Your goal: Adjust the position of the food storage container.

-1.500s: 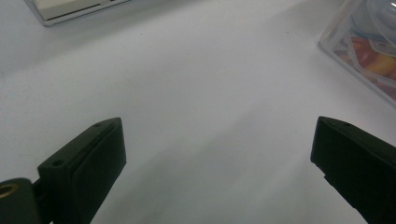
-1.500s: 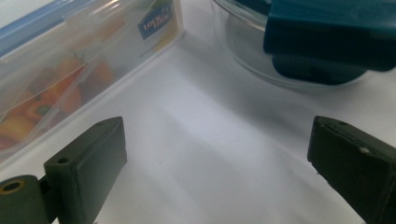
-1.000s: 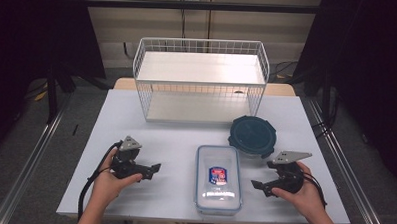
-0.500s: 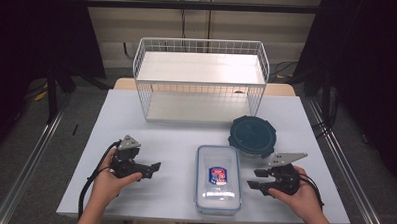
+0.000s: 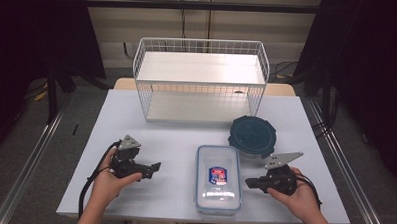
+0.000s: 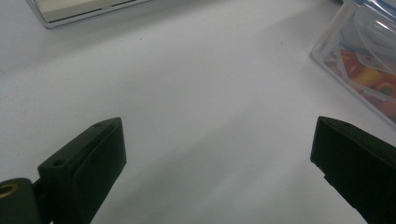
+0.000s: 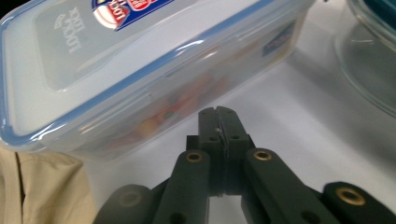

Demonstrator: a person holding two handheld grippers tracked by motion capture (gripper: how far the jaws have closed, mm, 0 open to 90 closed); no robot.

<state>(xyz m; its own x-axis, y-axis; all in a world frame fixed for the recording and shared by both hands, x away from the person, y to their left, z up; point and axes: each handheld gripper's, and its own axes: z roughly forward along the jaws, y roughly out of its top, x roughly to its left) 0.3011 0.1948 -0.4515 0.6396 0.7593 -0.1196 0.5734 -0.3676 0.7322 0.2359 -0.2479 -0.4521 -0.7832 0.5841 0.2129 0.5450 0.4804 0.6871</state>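
The rectangular food container [image 5: 218, 178] lies lengthwise at the near middle of the white table [image 5: 185, 136], between my two hands, its clear lid edged in blue and clipped down. A red-and-blue round sticker [image 5: 215, 175] sits on the lid; in my right gripper view its lettering is cut off and upside down, so I cannot read the brand for certain, though raised letters moulded into the lid beside it are visible. Through the clear wall I see red, orange and yellow pieces of food [image 6: 369, 74]. My right gripper [image 5: 250, 183] rests just to the container's right, its jaws pressed fully together on nothing, tips pointing at the container's side but apart from it. My left gripper [image 5: 153, 168] rests to the container's left, jaws spread wide over bare tabletop, holding nothing. Just behind the container on the right stands a round glass bowl with a dark teal lid [image 5: 252, 136]. Farther back is a white wire basket [image 5: 200, 82].
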